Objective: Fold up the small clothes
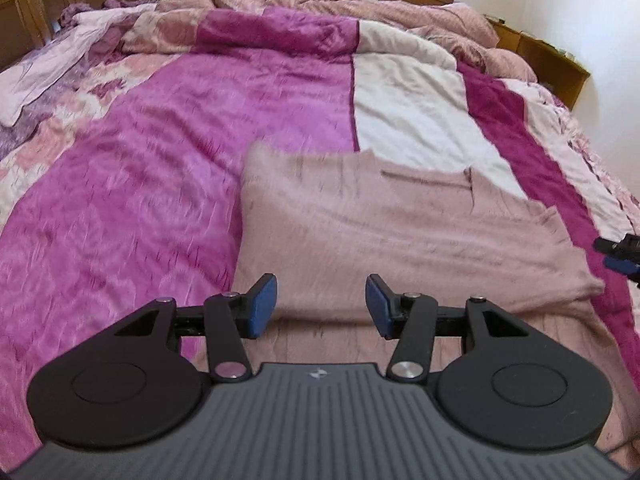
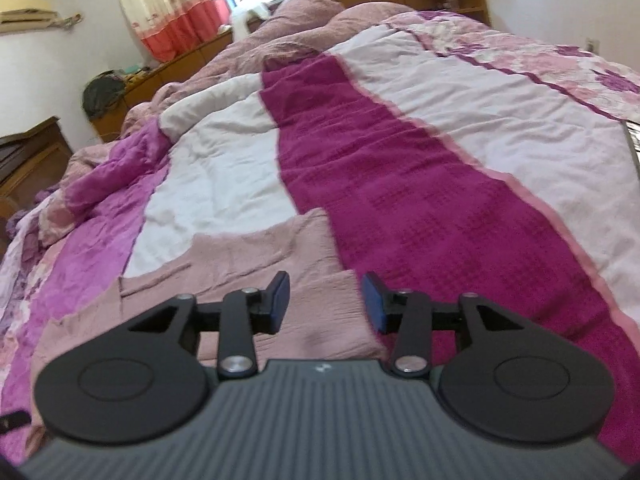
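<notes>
1. Bed with magenta-and-cream patchwork quilt carries everything.
2. Dusty-pink knitted garment, partly folded, lies flat on the quilt, long axis crosswise to both tools.
3. Left tool: half open, empty, above the garment's near edge.
4. Right tool: partly open, empty, over the garment's right end; judged nearer the next fold.

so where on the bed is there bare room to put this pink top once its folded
Widest free patch: the magenta stripe left of the pink garment. Also the white panel beyond its neckline, and the dark magenta band to its right. Crowded: the bunched blanket at the headboard and the pale clothes far left.
</notes>
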Tool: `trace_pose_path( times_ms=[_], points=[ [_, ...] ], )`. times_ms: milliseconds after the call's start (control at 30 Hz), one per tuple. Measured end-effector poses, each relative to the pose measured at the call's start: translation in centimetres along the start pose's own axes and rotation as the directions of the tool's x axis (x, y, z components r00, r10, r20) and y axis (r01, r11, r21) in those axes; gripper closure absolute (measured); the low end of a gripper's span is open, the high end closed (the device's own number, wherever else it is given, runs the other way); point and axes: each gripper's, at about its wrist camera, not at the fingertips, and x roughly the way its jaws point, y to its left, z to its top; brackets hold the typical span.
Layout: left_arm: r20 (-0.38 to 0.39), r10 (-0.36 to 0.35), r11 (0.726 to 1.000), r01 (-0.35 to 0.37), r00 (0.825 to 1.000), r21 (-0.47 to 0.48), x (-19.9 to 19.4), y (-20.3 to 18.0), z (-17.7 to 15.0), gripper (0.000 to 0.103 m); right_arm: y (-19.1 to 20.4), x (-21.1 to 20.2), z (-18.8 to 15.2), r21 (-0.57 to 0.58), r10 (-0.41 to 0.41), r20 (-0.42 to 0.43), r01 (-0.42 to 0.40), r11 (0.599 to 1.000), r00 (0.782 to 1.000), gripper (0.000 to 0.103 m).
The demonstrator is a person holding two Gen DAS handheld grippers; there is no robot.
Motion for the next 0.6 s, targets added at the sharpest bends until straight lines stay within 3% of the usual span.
trace_pose_path(
  times_ms=[167, 300, 400, 600],
  points=[
    [0.011, 0.005, 1.000, -0.005, 1.000, 0.024, 2.8, -0.5, 2.1, 0.046, 2.0, 1.1, -1.0, -0.055, 0.041, -0.049, -0.044, 0.998, 0.998, 0.059],
    [-0.011, 0.027, 0.999, -0.027, 1.000, 0.046, 6.6, -0.3, 2.6, 0.046, 2.4, 2.8, -2.2, -0.080, 0.020, -0.092, -0.027, 0.996, 0.996, 0.061],
    [-0.033, 0.044, 0.997, -0.042, 0.998, 0.060, 9.1, 0.1, 2.4, 0.046, 2.6, 3.5, -3.0, -0.130, 0.013, -0.080, -0.023, 0.991, 0.997, 0.062],
    [0.030, 0.055, 0.989, -0.059, 0.998, 0.134, 10.3, -0.3, 1.4, 0.046, 3.0, 3.7, -3.4, -0.167, 0.011, -0.061, -0.021, 0.986, 0.998, 0.056]
  ],
)
